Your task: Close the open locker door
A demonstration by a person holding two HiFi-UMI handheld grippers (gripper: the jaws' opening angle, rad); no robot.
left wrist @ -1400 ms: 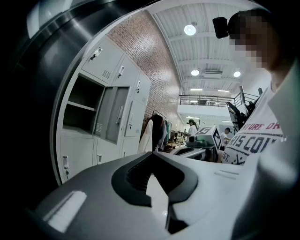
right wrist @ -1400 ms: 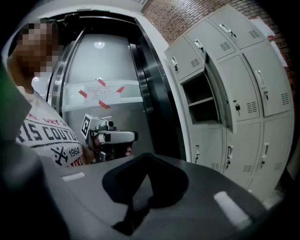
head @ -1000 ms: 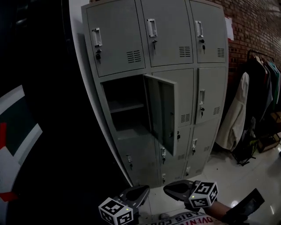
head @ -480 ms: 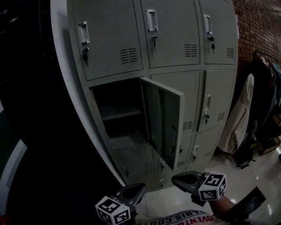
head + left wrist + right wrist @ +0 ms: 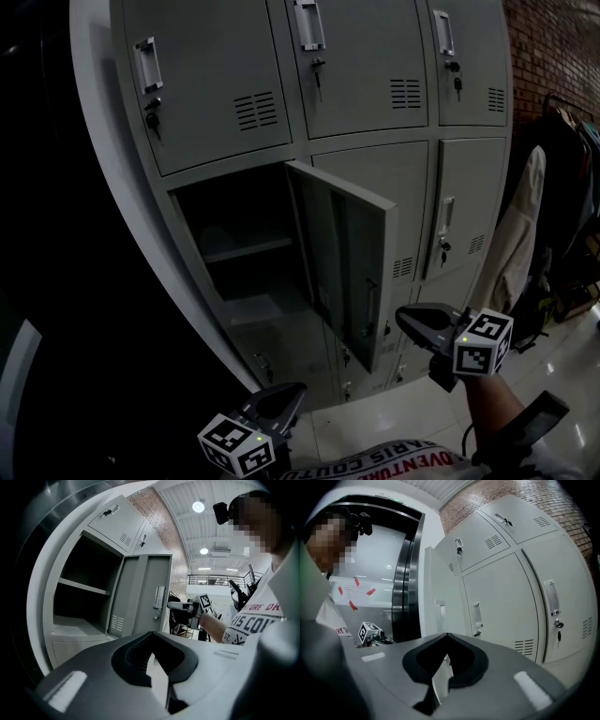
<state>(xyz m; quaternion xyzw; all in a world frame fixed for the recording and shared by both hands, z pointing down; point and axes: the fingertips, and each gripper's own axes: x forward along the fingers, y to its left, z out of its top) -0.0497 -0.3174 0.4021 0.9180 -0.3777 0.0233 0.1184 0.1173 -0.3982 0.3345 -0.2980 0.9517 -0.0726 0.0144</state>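
Note:
The grey locker bank has one open door on the middle-left compartment, swung out towards me, with a bare shelf inside. My right gripper is shut on nothing, its tip just right of the door's free edge near the handle; whether it touches I cannot tell. My left gripper hangs low below the door, also shut and empty. The left gripper view shows the door's outer face beyond the left gripper, with the right gripper beside the handle. In the right gripper view the right gripper faces the door's edge.
All other locker doors are shut. Coats hang on a rack to the right, by a brick wall. A dark wall borders the lockers on the left. Glossy floor lies below.
I have come closer to the lockers. The right gripper has risen and moved up to the free edge of the open door. The left gripper stayed low.

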